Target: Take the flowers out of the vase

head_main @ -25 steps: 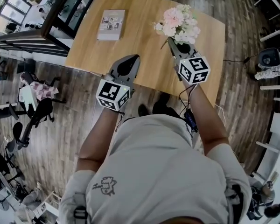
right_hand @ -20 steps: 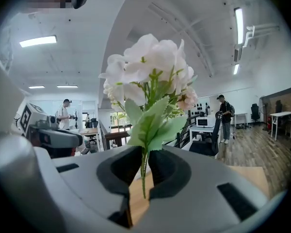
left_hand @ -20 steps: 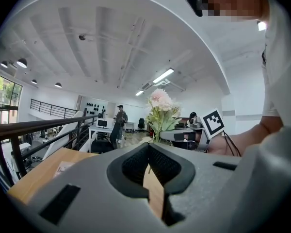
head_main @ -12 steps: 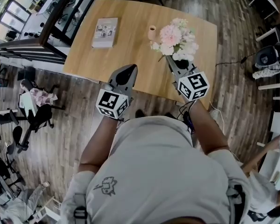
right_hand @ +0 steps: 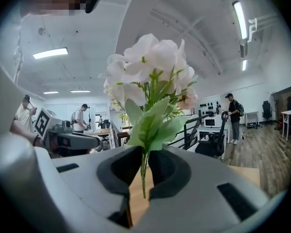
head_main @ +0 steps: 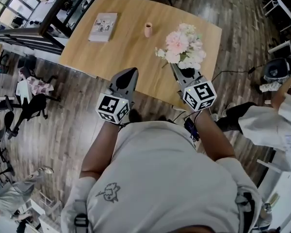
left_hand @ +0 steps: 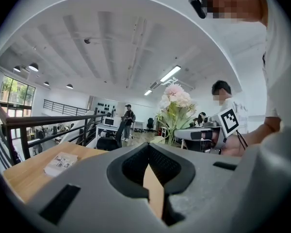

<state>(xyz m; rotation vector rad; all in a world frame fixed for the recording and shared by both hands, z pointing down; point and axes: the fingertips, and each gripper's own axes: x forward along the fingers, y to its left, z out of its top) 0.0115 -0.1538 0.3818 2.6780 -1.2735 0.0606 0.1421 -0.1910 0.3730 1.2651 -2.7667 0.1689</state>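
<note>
Wooden table, seen from above. Pink-and-white flowers over its right part, stems pinched in the closed right tongs. Left tongs: closed, empty. Book far left. Small vase stands apart from the flowers.

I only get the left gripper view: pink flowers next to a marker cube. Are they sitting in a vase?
Observer: No. The right gripper view shows the right gripper shut on the stem of the flowers.
Operator: So where's the vase?
Observer: The head view shows the vase standing on the table, beyond the flowers, with nothing in it.
</note>
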